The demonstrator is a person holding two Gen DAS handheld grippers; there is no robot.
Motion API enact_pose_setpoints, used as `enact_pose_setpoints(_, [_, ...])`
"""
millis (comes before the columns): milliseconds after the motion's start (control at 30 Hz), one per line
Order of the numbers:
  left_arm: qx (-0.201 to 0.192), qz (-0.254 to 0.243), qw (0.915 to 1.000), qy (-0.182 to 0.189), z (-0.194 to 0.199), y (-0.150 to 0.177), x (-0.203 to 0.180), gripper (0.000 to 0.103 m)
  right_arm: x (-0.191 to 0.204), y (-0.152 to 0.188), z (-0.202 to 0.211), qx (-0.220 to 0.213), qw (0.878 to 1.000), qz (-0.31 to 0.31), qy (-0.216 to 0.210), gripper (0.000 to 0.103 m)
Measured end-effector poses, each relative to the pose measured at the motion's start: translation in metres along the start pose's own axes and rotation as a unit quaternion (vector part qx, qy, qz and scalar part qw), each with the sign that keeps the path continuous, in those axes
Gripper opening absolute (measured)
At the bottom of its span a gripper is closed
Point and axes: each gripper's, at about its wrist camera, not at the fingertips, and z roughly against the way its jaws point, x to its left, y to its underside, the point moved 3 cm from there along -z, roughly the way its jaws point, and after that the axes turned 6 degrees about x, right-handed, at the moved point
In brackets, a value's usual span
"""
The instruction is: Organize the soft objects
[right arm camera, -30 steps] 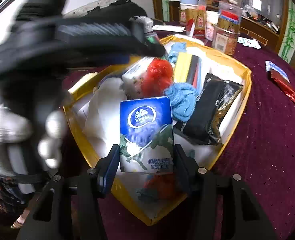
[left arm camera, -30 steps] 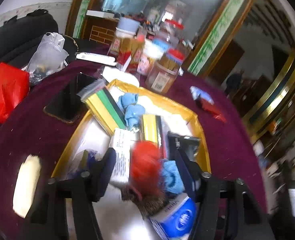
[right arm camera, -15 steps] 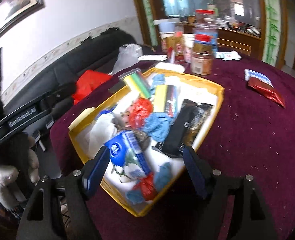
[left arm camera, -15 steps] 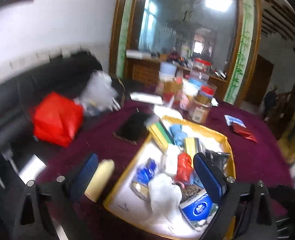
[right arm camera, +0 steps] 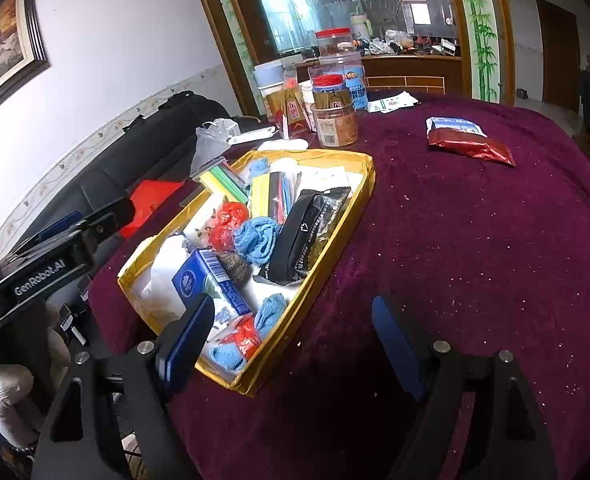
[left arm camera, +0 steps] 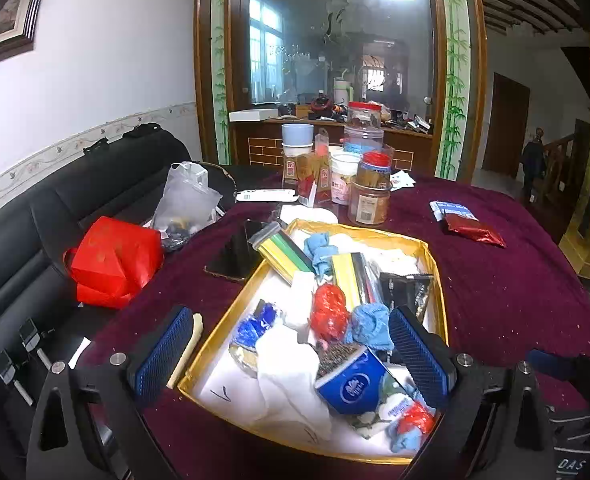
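A yellow-rimmed tray (left arm camera: 231, 320) (right arm camera: 327, 256) on the maroon cloth holds the soft things. Among them are a blue tissue pack (left arm camera: 351, 384) (right arm camera: 199, 276), a red mesh ball (left arm camera: 329, 312) (right arm camera: 227, 224), blue cloths (left arm camera: 369, 326) (right arm camera: 257, 240), a white cloth (left arm camera: 291, 384) and a black packet (right arm camera: 307, 232). My left gripper (left arm camera: 291, 360) hovers open and wide above the tray's near end, holding nothing. My right gripper (right arm camera: 291, 344) hangs over the tray's near corner, jaws opening, with nothing between the pads.
Jars and boxes (left arm camera: 369, 196) crowd the far table edge. A phone (left arm camera: 235, 256), a red bag (left arm camera: 115, 264) and a black sofa (left arm camera: 55, 208) lie left of the tray. A red foil packet (right arm camera: 471, 146) lies on the maroon cloth (right arm camera: 475, 260) to the right.
Both grippers have opened and pulled back and up from the tray. The right one let go of the blue tissue pack, which now lies in the tray. The left one left the red ball.
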Motion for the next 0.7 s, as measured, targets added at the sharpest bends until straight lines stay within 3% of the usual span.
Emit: enact_pose_setpoints(700, [0.016, -0.02, 0.9996, 0.011, 0.013, 0.014, -0.021, 0.1, 0.001, 0.02, 0.008, 0.001, 1.0, -0.002, 0.016, 0.085])
